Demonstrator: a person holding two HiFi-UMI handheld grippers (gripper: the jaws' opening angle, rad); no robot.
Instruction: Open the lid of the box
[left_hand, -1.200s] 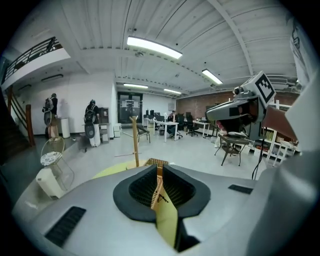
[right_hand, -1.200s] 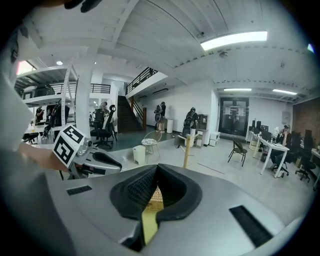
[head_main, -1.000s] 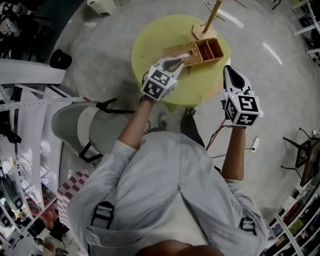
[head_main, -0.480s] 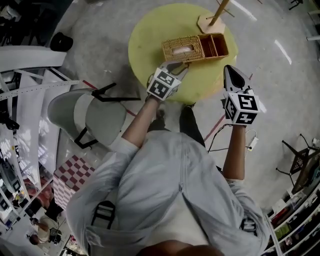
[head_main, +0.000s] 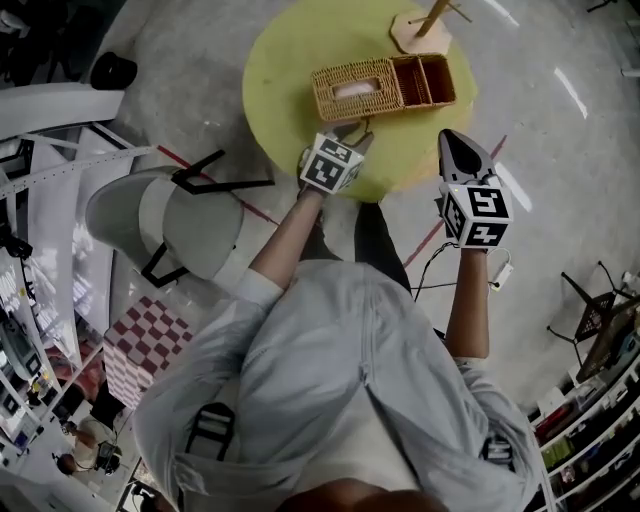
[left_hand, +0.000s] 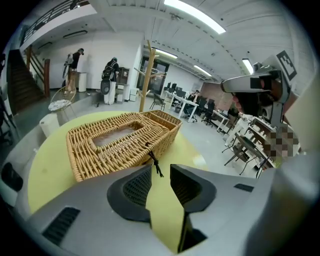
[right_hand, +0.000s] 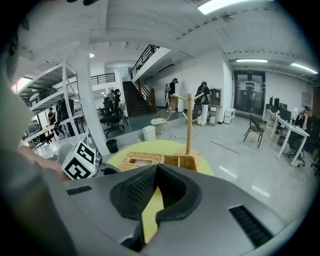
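Standing chair (head_main: 170, 225): grey, on the floor left of the table.
Table (head_main: 285, 60): round, yellow; it carries the box and a stand.
Left gripper (left_hand: 160, 172): released, jaws a little apart with only bare table showing between them. In the head view it hangs over the table's near edge (head_main: 352, 135), aimed at the box front and not touching it.
Cord (left_hand: 155, 162): dark, hanging down the box front, just ahead of the left jaws.
Box (head_main: 385, 85): wicker, near the middle of the table, long side toward the person; the right end is an open compartment.
Lid (left_hand: 120, 137): wicker, with a rectangular opening, lying flat and closed on the box's left part.
Stand (head_main: 420, 30): wooden base and post, just behind the box's right end.
Right gripper (right_hand: 156, 170): clenched, tips together on nothing. In the head view it is at the table's right edge (head_main: 455, 145), apart from the box.
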